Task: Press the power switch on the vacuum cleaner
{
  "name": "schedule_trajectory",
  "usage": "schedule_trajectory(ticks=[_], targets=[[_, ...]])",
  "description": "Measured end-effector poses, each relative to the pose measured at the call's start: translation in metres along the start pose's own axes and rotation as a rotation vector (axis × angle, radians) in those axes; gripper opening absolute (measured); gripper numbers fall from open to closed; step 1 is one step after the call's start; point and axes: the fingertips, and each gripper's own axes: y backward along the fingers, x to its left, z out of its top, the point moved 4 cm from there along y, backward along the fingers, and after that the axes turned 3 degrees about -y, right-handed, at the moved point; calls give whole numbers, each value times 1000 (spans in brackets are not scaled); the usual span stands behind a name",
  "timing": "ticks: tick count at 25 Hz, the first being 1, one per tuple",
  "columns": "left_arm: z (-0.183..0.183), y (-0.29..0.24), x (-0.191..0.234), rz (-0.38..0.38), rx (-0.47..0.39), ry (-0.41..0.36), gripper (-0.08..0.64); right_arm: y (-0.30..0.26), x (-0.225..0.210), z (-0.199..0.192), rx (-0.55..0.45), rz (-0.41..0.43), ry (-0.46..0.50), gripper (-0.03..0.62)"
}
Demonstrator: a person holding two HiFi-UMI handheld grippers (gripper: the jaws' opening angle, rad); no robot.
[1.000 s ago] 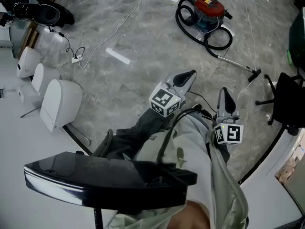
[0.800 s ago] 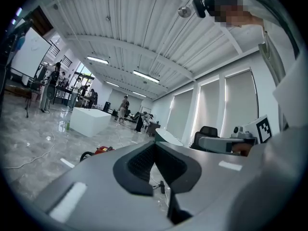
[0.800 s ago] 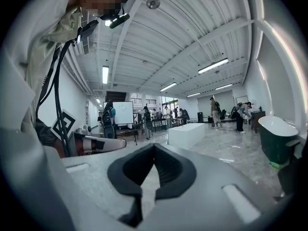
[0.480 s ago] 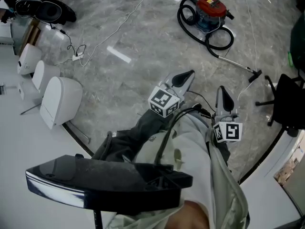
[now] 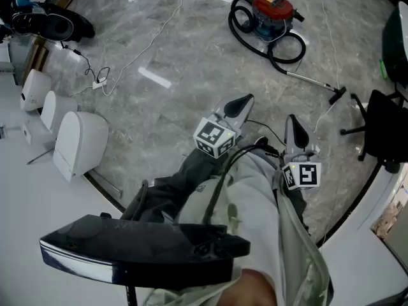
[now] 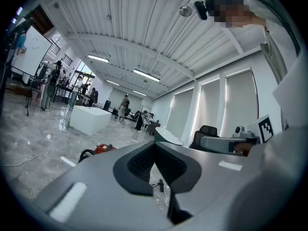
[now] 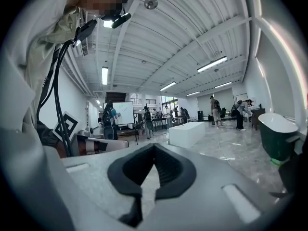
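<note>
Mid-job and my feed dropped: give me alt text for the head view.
A red vacuum cleaner sits on the grey floor at the top of the view, far ahead of both grippers. The left gripper and right gripper are held close to the person's body, jaws shut and empty, pointing roughly towards the vacuum cleaner.

We see a grey marbled floor (image 5: 191, 50), glossy with reflected light, white rounded units (image 5: 80, 142) lined along its left edge and a black office chair (image 5: 382, 129) at the right. Above runs a white ribbed ceiling (image 6: 139, 28) with strip lights (image 6: 147, 75), and tall blinded windows (image 6: 208, 110) fill one wall.
</note>
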Motion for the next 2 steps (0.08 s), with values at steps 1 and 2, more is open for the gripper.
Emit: schedule_trajectory(ticks=[1, 2], targets=[[0, 0, 0, 1, 0, 0, 4, 0, 0, 0, -1, 1, 0, 2], [-1, 0, 0, 1, -1, -1, 3, 0, 1, -1, -3, 1, 0, 2]])
